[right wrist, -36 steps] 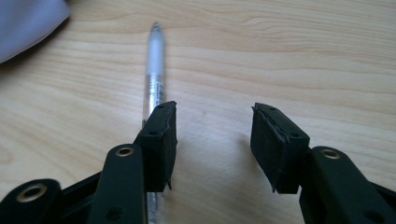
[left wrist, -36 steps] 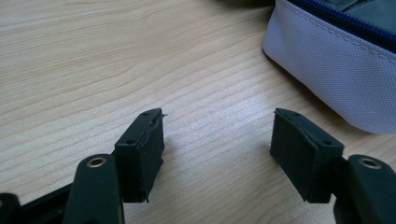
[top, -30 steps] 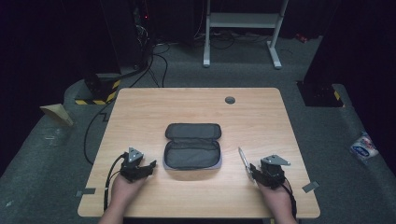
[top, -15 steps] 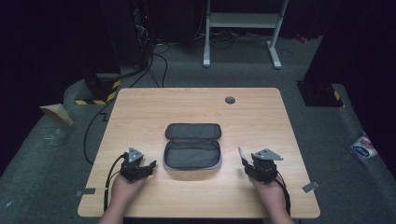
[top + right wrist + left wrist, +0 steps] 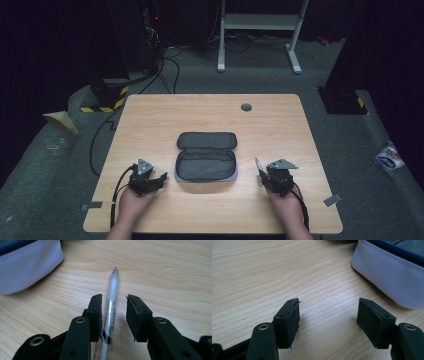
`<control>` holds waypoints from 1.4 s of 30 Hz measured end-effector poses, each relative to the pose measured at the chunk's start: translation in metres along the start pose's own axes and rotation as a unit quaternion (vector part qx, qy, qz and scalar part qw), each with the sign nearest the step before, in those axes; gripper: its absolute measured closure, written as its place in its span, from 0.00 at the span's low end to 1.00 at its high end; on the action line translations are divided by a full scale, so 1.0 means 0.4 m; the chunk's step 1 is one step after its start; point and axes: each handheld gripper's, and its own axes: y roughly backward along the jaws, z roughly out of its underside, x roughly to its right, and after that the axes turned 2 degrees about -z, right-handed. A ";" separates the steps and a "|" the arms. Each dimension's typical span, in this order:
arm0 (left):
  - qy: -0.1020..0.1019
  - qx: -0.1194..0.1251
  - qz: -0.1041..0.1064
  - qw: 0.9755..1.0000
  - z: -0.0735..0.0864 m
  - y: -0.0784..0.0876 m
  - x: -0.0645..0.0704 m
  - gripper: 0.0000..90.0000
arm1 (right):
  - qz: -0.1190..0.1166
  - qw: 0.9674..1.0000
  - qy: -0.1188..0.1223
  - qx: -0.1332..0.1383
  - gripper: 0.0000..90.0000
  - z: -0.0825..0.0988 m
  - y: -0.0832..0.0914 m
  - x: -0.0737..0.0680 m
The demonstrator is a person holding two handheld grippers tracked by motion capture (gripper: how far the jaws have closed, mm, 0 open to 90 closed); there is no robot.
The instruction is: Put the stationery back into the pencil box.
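A translucent pen (image 5: pixel 111 302) lies between the parted jaws of the right tool (image 5: pixel 113 312), against one jaw and clear of the other. An open pouch (image 5: pixel 206 156) sits between both tools on the bench (image 5: pixel 165 115); the left tool (image 5: pixel 328 317) gapes wide, empty

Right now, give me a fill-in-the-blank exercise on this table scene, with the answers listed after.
1. The pencil case in the middle of the table lies ____, its inside showing.
2. Between the jaws of the right tool lies a ____.
3. The jaws of the left tool stand wide apart with ____ between them.
4. The pen points its tip ____ from the right tool.

Missing words: open; pen; nothing; away
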 end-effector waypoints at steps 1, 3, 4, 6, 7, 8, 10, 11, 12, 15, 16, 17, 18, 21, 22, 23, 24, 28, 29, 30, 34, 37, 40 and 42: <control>0.001 0.000 0.001 1.000 0.000 0.000 -0.001 0.39 | -0.004 1.000 0.001 -0.004 0.76 0.003 -0.004 -0.001; 0.001 0.000 0.001 1.000 0.000 0.000 -0.001 0.39 | -0.004 1.000 0.002 -0.007 0.78 0.004 -0.006 -0.003; 0.001 -0.001 0.001 1.000 0.000 0.000 -0.001 0.39 | -0.002 1.000 0.011 -0.005 0.82 0.007 -0.007 -0.008; 0.001 -0.001 0.001 1.000 0.000 0.000 -0.001 0.39 | -0.002 1.000 0.011 -0.007 0.84 0.008 -0.006 -0.011; 0.000 0.000 0.001 1.000 0.000 0.000 -0.001 0.39 | 0.001 1.000 0.017 -0.006 0.85 0.008 -0.006 -0.015; 0.001 0.000 0.001 1.000 0.000 0.000 -0.001 0.39 | 0.002 1.000 0.016 -0.006 0.85 0.008 -0.006 -0.017; 0.000 -0.001 0.001 1.000 0.000 0.000 -0.001 0.39 | 0.001 1.000 0.015 -0.008 0.85 0.008 -0.005 -0.017; -0.001 -0.001 0.001 1.000 0.000 0.000 0.000 0.39 | -0.001 1.000 0.015 -0.007 0.86 0.008 -0.005 -0.016; -0.001 -0.001 0.001 1.000 0.000 0.000 0.000 0.39 | -0.001 1.000 0.017 -0.007 0.87 0.008 -0.006 -0.015; 0.000 -0.001 0.001 1.000 0.000 0.000 -0.001 0.39 | -0.001 1.000 0.016 -0.006 0.87 0.007 -0.006 -0.014; 0.000 -0.001 0.001 1.000 0.000 0.000 -0.001 0.39 | -0.003 1.000 0.012 -0.007 0.87 0.007 -0.006 -0.013; 0.000 -0.001 0.001 1.000 0.000 0.000 -0.001 0.39 | -0.003 1.000 0.012 -0.007 0.87 0.007 -0.006 -0.013; -0.001 0.000 0.000 1.000 0.000 0.000 0.000 0.39 | -0.006 1.000 0.012 -0.006 0.87 0.007 -0.006 -0.011; -0.001 0.000 0.000 1.000 0.000 0.001 0.001 0.39 | -0.010 1.000 0.012 -0.006 0.87 0.006 -0.006 -0.008; -0.001 0.000 0.000 1.000 0.000 0.001 0.001 0.39 | -0.010 1.000 0.012 -0.006 0.87 0.006 -0.006 -0.008; -0.002 0.001 -0.001 1.000 0.000 0.000 0.001 0.39 | -0.012 1.000 0.011 -0.003 0.87 0.005 -0.004 -0.006; -0.002 0.001 -0.001 1.000 0.000 0.000 0.001 0.39 | -0.012 1.000 0.011 -0.003 0.87 0.005 -0.004 -0.006; -0.001 0.002 -0.002 1.000 0.000 0.000 0.002 0.39 | -0.011 1.000 0.014 0.003 0.87 0.004 0.002 -0.003; -0.001 0.002 -0.002 1.000 0.000 0.000 0.002 0.39 | -0.011 1.000 0.013 0.004 0.87 0.004 0.003 -0.003; -0.001 0.002 -0.002 1.000 0.000 0.000 0.002 0.39 | -0.011 1.000 0.013 0.004 0.87 0.004 0.003 -0.003; -0.002 0.002 -0.003 1.000 0.000 0.000 0.003 0.39 | -0.011 1.000 0.022 0.008 0.87 0.004 0.006 -0.002; -0.002 0.002 -0.003 1.000 0.000 0.000 0.003 0.39 | -0.012 1.000 0.022 0.011 0.87 0.003 0.008 -0.003; -0.002 0.003 -0.003 1.000 0.000 0.000 0.003 0.39 | -0.012 0.999 0.026 0.016 0.87 0.000 0.015 -0.006; -0.002 0.003 -0.003 1.000 0.000 0.000 0.003 0.39 | -0.012 0.999 0.028 0.023 0.87 -0.004 0.020 -0.008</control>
